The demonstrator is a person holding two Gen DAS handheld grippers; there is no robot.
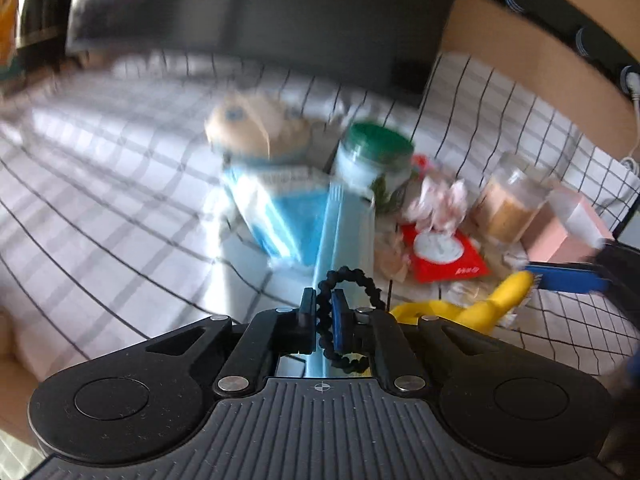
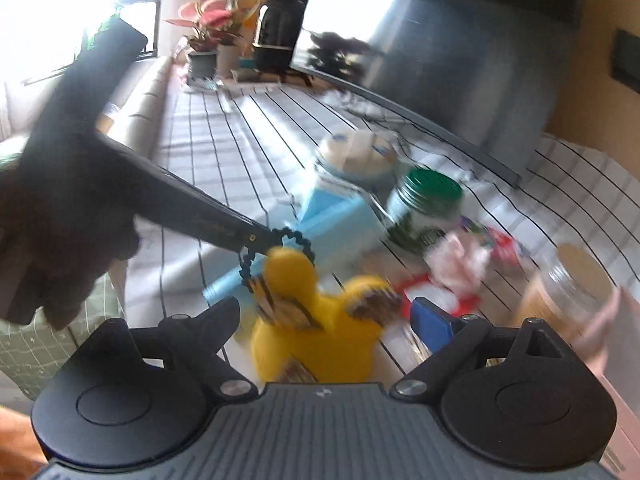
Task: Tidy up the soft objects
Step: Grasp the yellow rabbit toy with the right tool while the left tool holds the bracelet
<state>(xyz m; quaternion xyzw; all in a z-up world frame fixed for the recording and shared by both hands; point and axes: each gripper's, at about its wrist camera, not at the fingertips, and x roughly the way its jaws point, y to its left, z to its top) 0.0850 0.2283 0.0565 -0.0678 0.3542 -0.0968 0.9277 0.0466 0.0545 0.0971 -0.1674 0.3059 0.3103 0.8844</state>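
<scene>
Now each gripper is at a soft thing above the checked tablecloth (image 1: 120, 208).

In the left wrist view, the left gripper (image 1: 324, 314) has its jaws narrow and pinches a black beaded loop (image 1: 348, 280) between them. The right gripper (image 2: 326, 312) stands wide apart, and a yellow plush toy (image 2: 316, 320) sits in the gap between its fingers; I cannot tell if any finger touches it. In the right wrist view the loop hangs just beside the top of the toy. Behind them on the cloth are a light blue box (image 2: 340, 220), a jar with a green lid (image 2: 424, 204), a red packet (image 1: 444, 256) and a clear jar with brown content (image 1: 508, 204). The pictures are blurred.
</scene>
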